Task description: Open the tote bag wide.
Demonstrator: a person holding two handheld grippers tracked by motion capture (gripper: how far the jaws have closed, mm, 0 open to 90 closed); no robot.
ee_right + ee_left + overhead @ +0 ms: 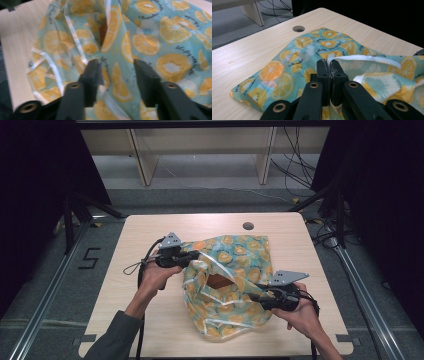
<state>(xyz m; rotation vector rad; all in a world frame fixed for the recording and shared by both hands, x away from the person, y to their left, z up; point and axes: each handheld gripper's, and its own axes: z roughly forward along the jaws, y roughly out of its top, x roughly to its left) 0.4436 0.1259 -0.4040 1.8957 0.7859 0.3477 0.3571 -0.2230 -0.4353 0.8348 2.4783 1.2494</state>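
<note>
Where the high view looks down on the pale wooden table (150, 320), a crumpled bag of teal cloth printed with orange and kiwi slices (240, 255) lies across the middle and right of the top, its mouth gaping towards the person so that a brown patch (218, 282) shows inside. The left gripper (196, 256), held in the left hand (157, 276), reaches in from the left and meets the bag's near-left edge, while the right gripper (252, 296), held in the right hand (302, 314), touches the bag's lower right part; a round cable hole (248, 226) sits in the table beyond the bag. In the left gripper view, the left gripper (329, 67) has its two black jaws pressed together on the bag's white-trimmed rim (362, 58), the white band arching away to the right from the pinch, and the printed bag (287, 72) spreads flat over the table (242, 55) towards the hole (298, 28). In the right gripper view, the right gripper (116, 67) stands with its jaws spread apart, a fold of the fruit-print cloth (150, 42) lying between them without being clamped, and white trim (75, 40) runs down the cloth at the left beside a strip of bare table (15, 50).
</note>
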